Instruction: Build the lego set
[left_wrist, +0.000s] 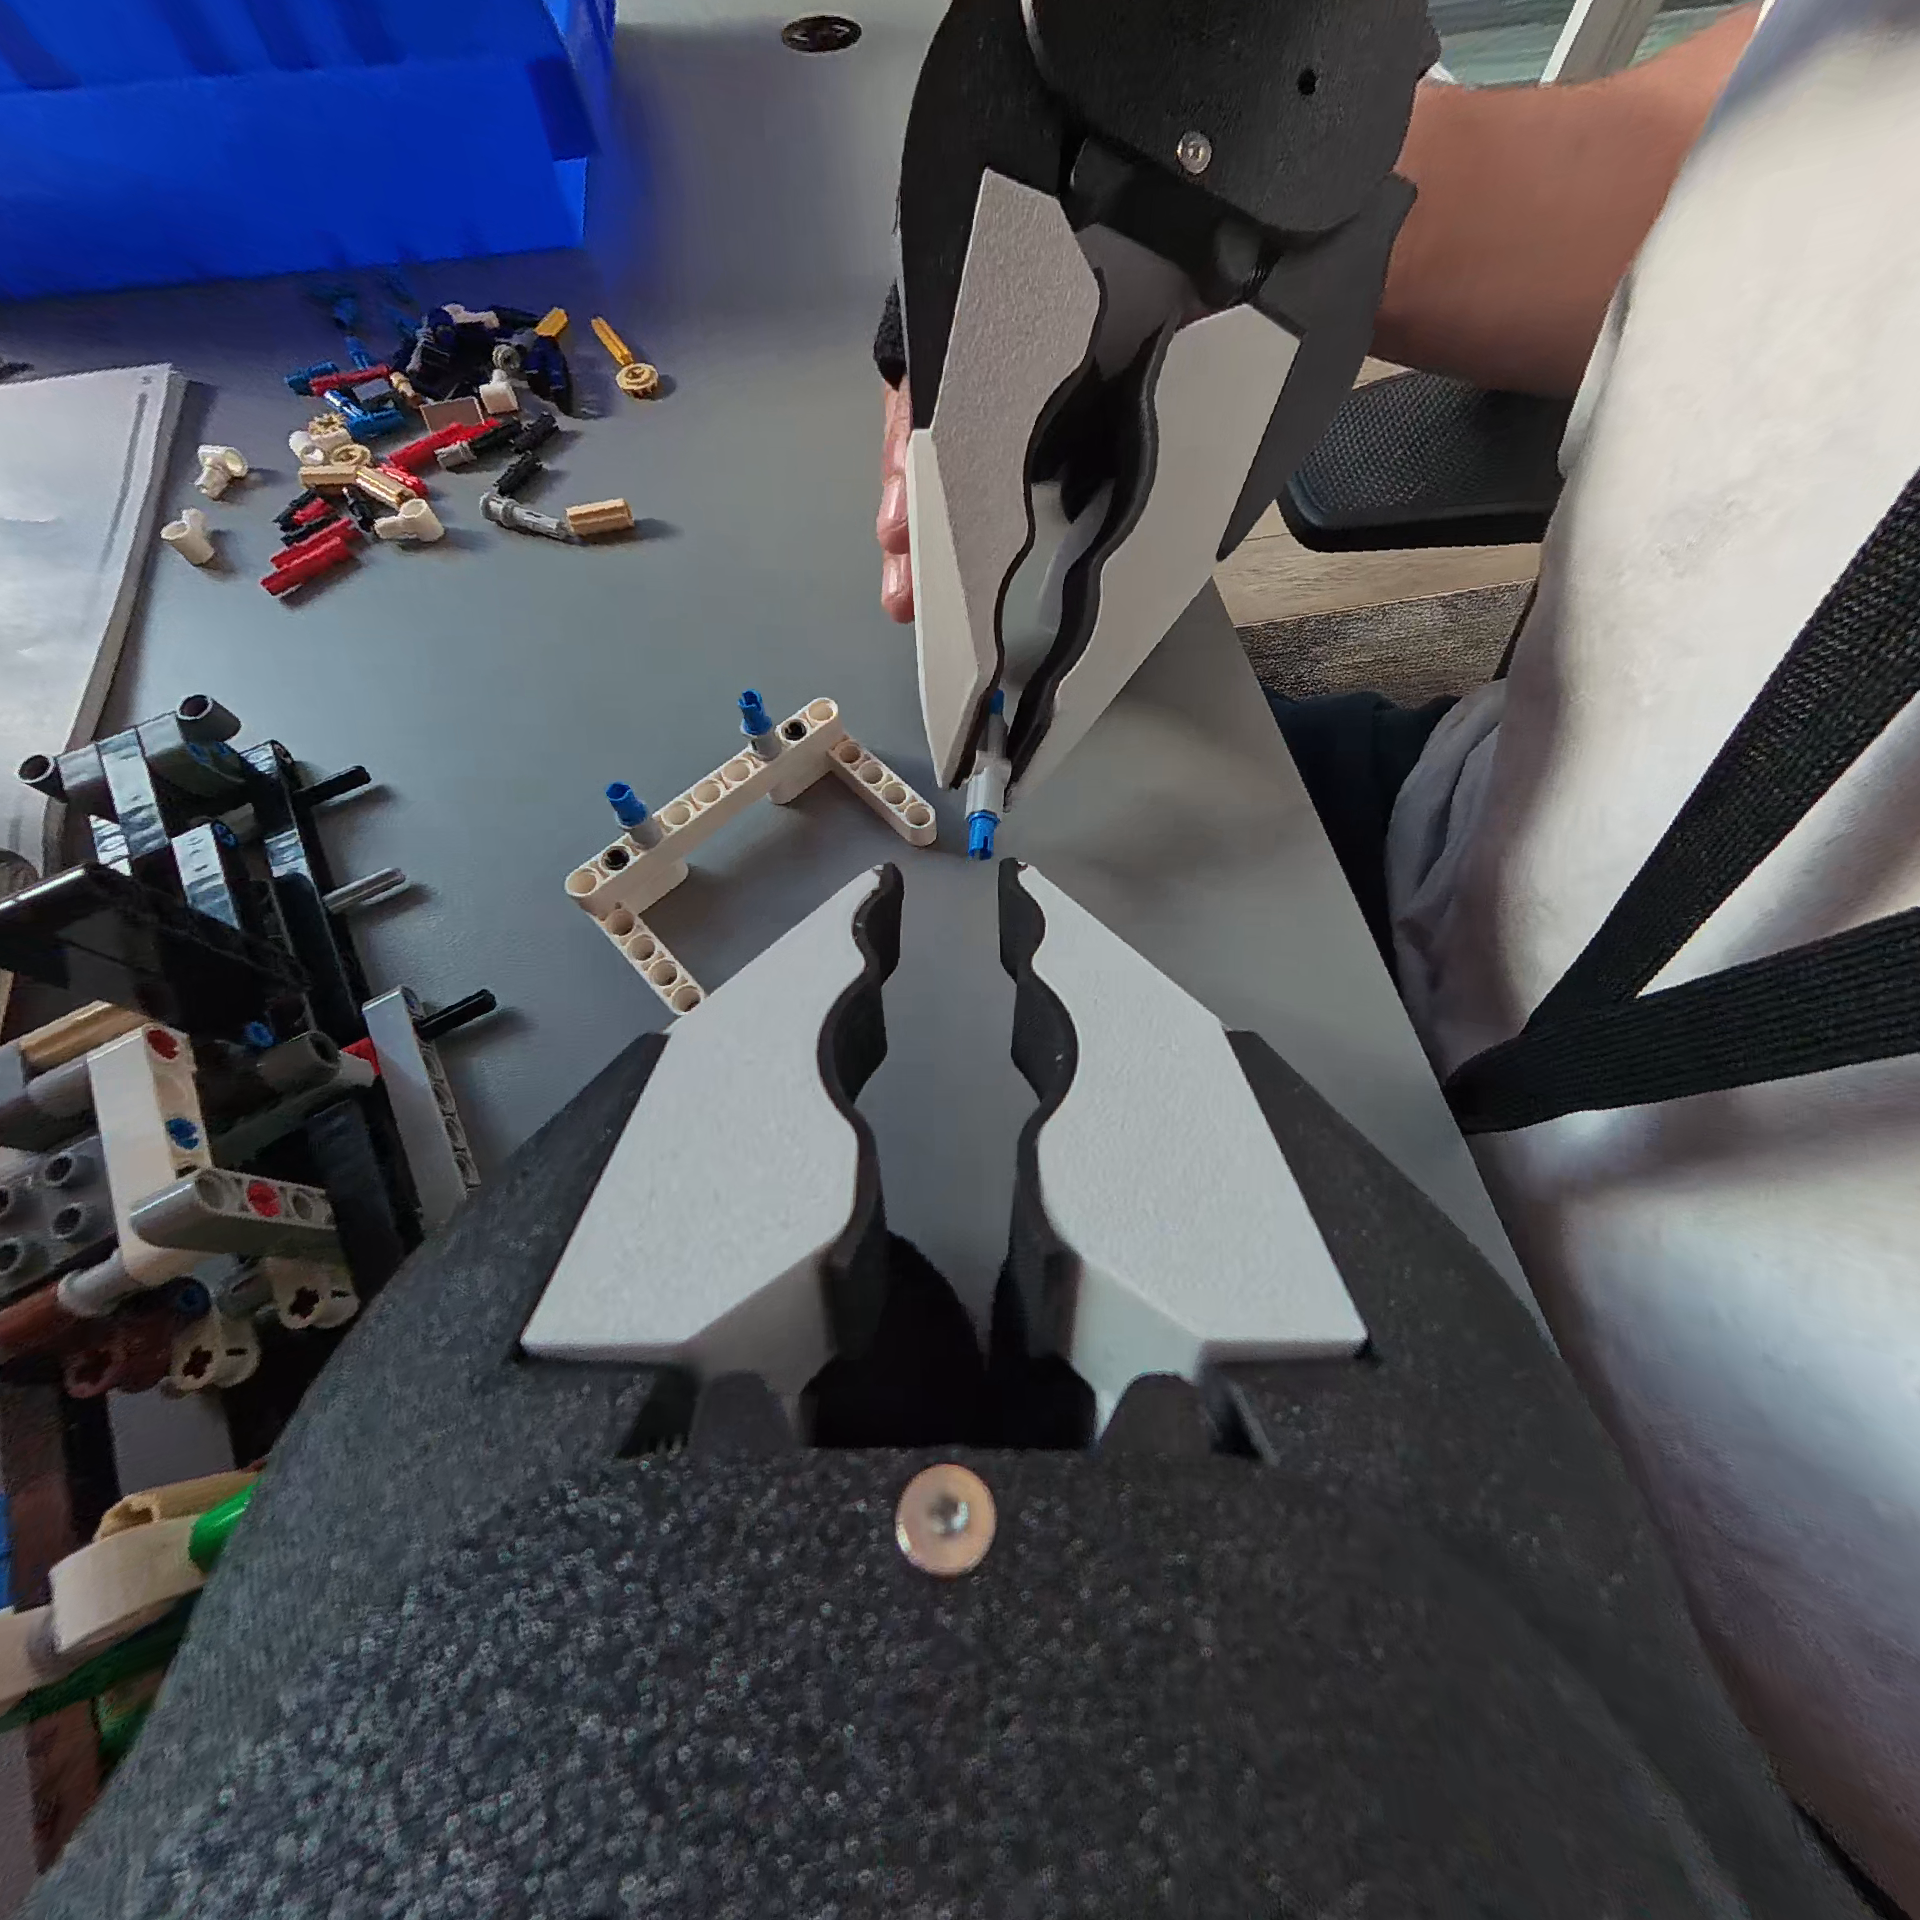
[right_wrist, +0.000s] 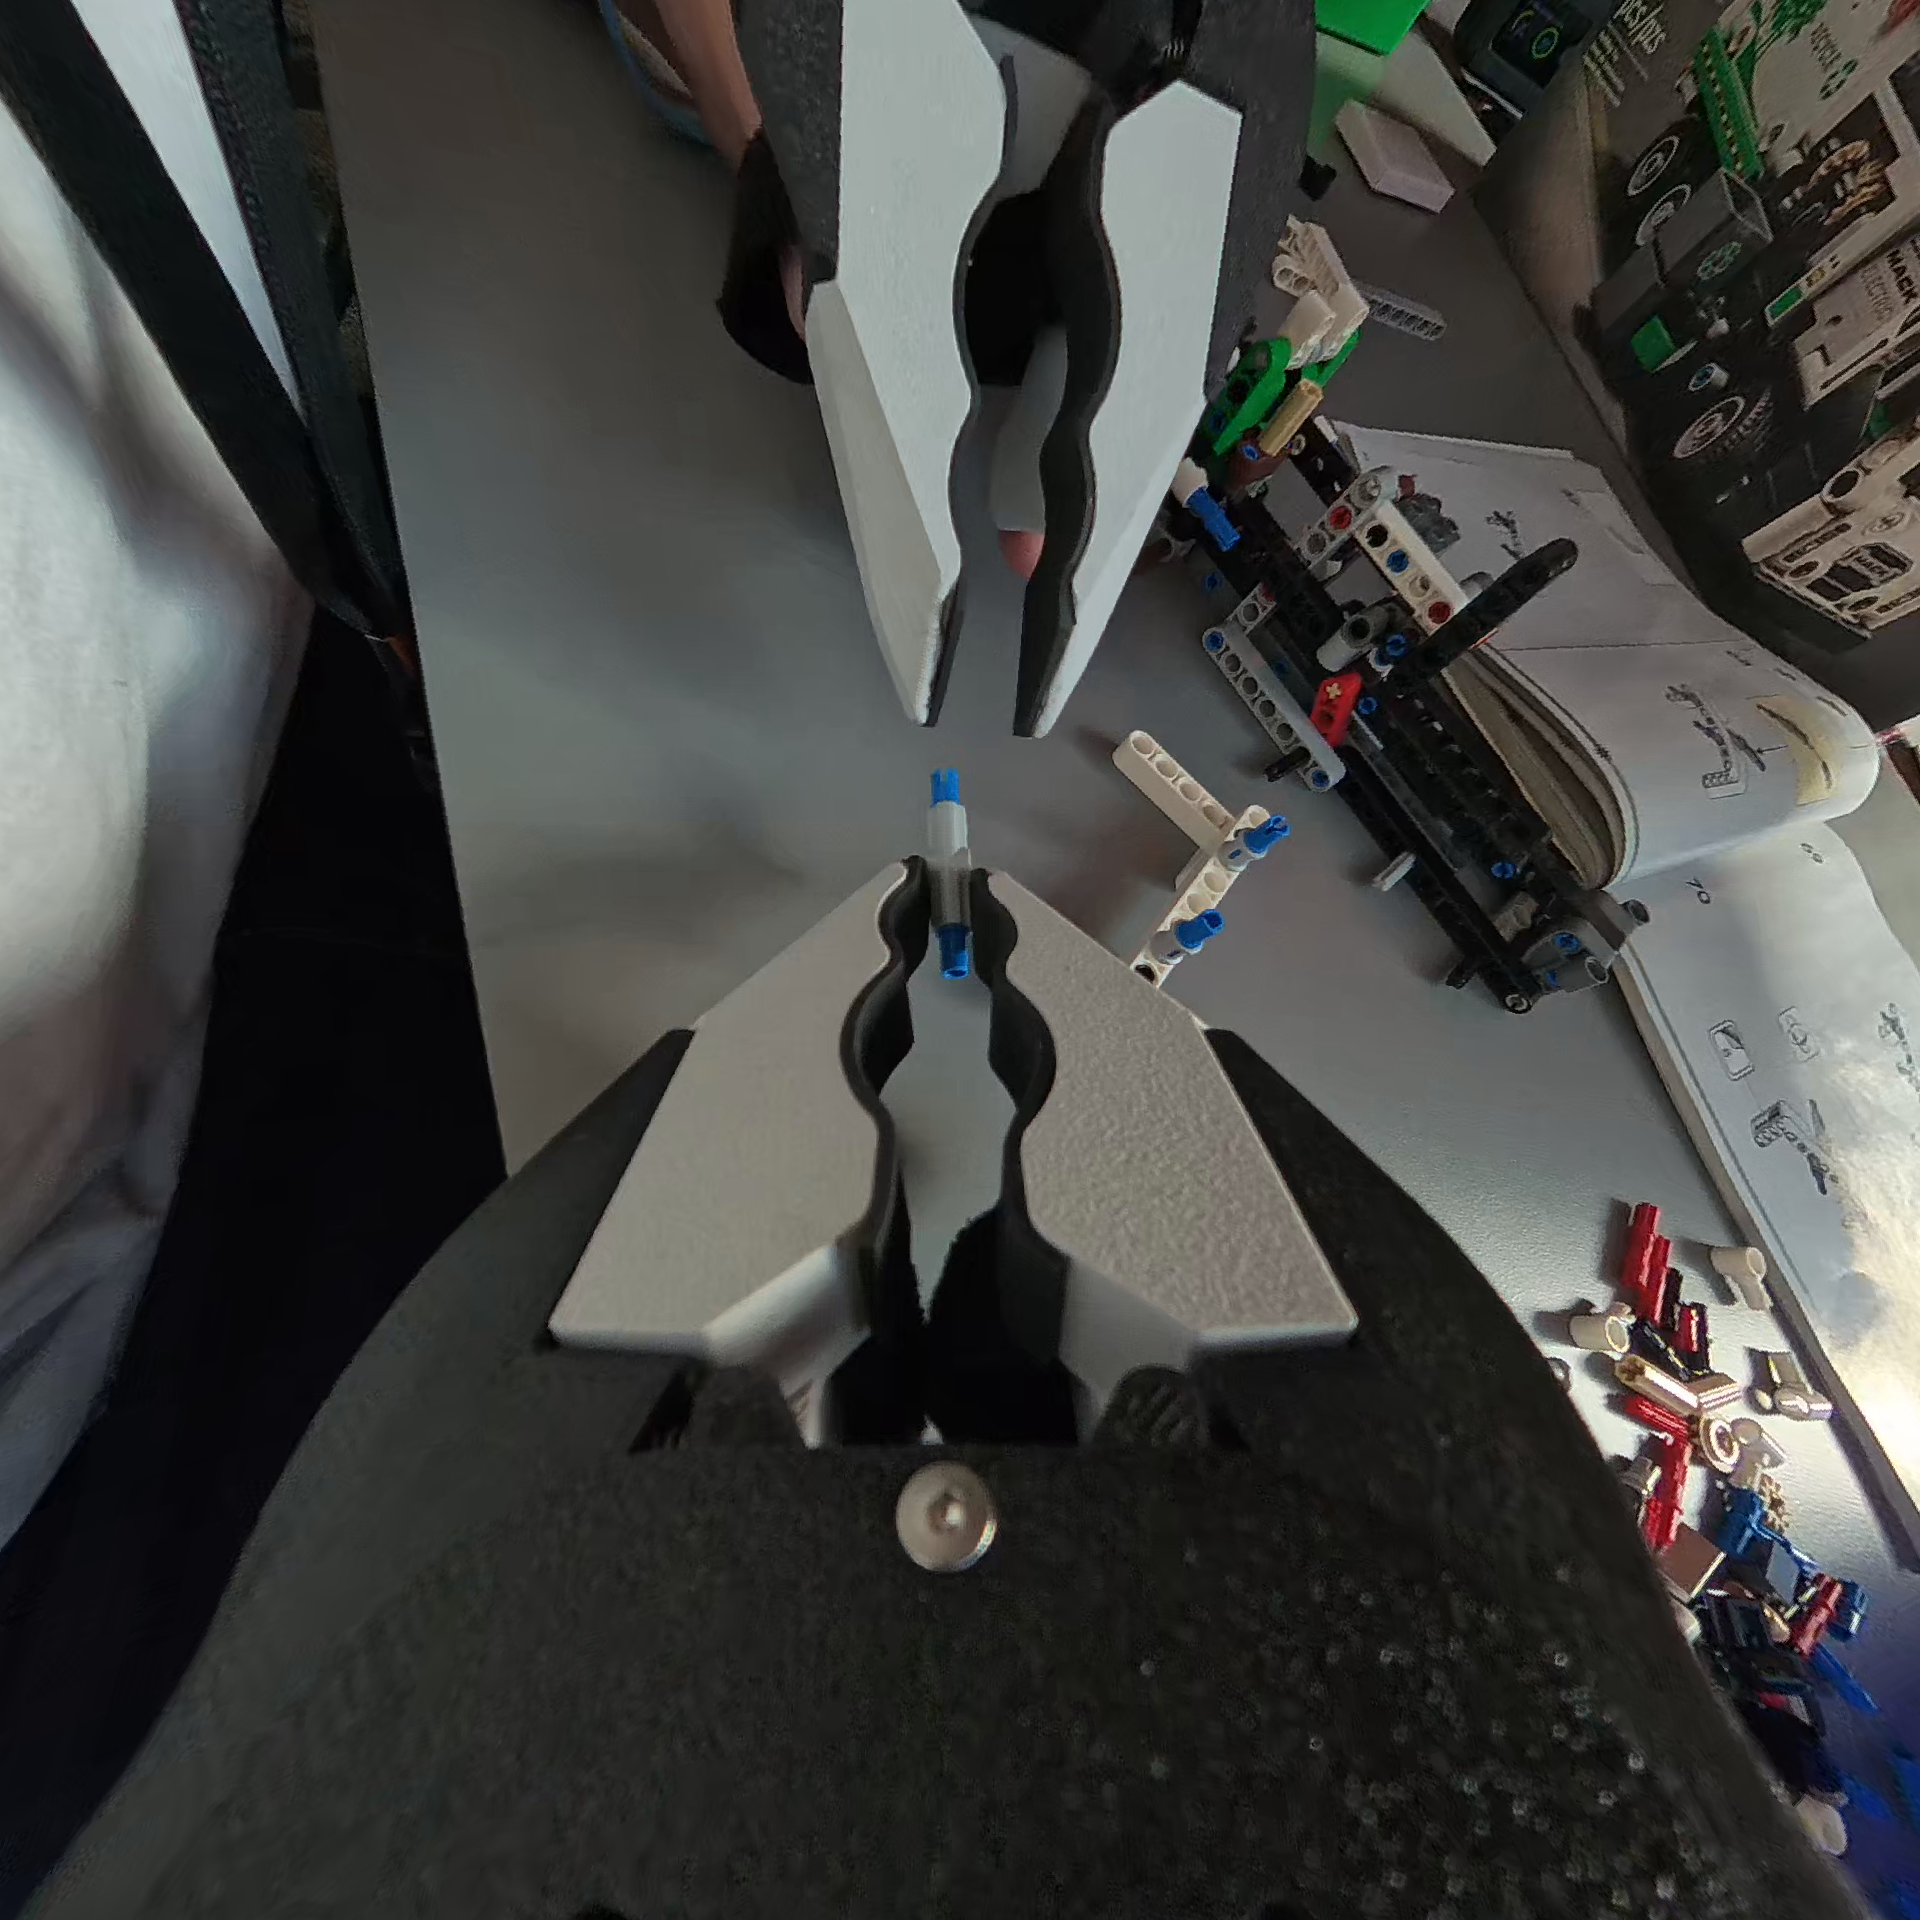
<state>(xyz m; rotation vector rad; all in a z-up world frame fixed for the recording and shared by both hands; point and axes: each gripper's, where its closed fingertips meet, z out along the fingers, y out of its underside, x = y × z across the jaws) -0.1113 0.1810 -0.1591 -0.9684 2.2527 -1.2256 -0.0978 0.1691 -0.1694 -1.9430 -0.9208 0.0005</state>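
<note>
My right gripper (right_wrist: 948, 868) is shut on a small grey-and-white connector with blue pins (right_wrist: 948, 873), which sticks out past its tips; the connector also shows in the left wrist view (left_wrist: 985, 795). My left gripper (left_wrist: 951, 868) is open and empty, its tips just short of the pin's blue end, facing the right gripper (left_wrist: 982, 774). In the right wrist view the left gripper (right_wrist: 982, 722) hangs just beyond the pin. A white beam frame (left_wrist: 717, 800) with two upright blue-grey pins lies on the table left of both grippers, and shows in the right wrist view (right_wrist: 1195, 862).
A partly built black and grey chassis (left_wrist: 208, 987) lies at the left, also seen in the right wrist view (right_wrist: 1382, 707). Loose small parts (left_wrist: 416, 447) are heaped behind. A blue bin (left_wrist: 291, 135), an open instruction booklet (right_wrist: 1714, 935) and the set's box (right_wrist: 1766, 312) stand around. A person sits at the table edge. Less than 4 cm separates the two grippers' tips.
</note>
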